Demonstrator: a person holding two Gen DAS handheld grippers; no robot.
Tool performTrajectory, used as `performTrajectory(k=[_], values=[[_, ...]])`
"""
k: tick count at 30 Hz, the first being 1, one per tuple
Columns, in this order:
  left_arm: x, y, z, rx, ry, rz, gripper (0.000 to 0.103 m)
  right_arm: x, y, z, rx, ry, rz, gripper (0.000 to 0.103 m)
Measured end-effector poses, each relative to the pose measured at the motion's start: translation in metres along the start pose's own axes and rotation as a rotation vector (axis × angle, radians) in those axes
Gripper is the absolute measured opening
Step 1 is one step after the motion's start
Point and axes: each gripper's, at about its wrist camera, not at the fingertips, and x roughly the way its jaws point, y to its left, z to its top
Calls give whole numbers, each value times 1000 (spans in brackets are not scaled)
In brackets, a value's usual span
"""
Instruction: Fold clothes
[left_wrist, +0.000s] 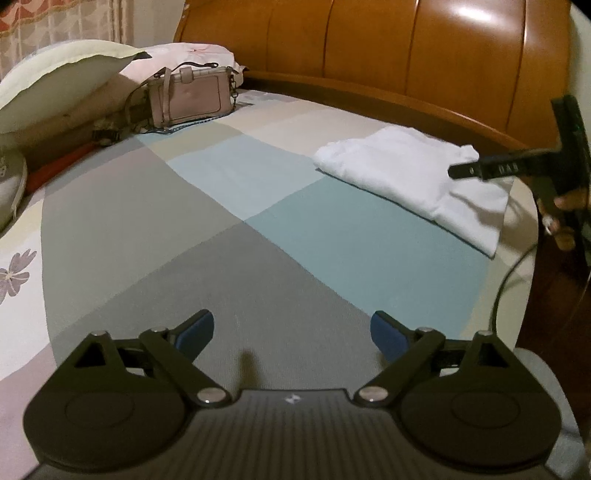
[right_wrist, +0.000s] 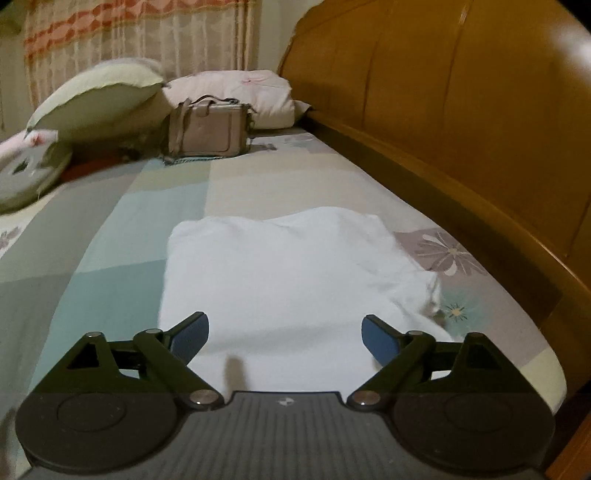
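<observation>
A white garment (left_wrist: 410, 177) lies folded into a compact rectangle on the patchwork bedspread (left_wrist: 207, 236), near the wooden headboard. In the right wrist view the garment (right_wrist: 288, 280) fills the middle, just ahead of my right gripper (right_wrist: 284, 336), which is open and empty with blue pads spread wide. The right gripper also shows in the left wrist view (left_wrist: 480, 170), hovering at the garment's right end. My left gripper (left_wrist: 291, 332) is open and empty over bare bedspread, well left of the garment.
A beige handbag (left_wrist: 192, 98) stands at the far end of the bed with pillows (left_wrist: 62, 85) behind it. The wooden headboard (left_wrist: 406, 48) runs along the right side. A cable (left_wrist: 509, 280) hangs at the bed's right edge.
</observation>
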Motion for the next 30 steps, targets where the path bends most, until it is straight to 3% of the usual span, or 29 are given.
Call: performTrajectory(k=[4, 6, 8, 11, 16, 20, 24, 28, 30], values=[[-2, -5, -4, 17, 11, 10, 92, 23, -36, -2, 138, 82, -77, 90], [-3, -6, -5, 27, 15, 13, 92, 11, -38, 1, 170, 30, -61, 90], [0, -7, -4, 36, 19, 29, 92, 1, -31, 9, 144, -42, -24, 94], [5, -12, -3, 59, 22, 57, 92, 4, -22, 20, 119, -82, 60, 96], [6, -15, -8, 91, 24, 70, 92, 49, -44, 13, 176, 21, 15, 92], [10, -10, -11, 85, 35, 87, 92, 33, -35, 19, 160, -9, -21, 93], [11, -11, -9, 74, 30, 84, 92, 27, -23, 34, 137, -51, 35, 96], [10, -16, -11, 102, 28, 80, 92, 63, -21, 32, 124, 59, -35, 98], [10, -16, -13, 117, 35, 86, 92, 62, -19, 30, 111, 42, -61, 98]])
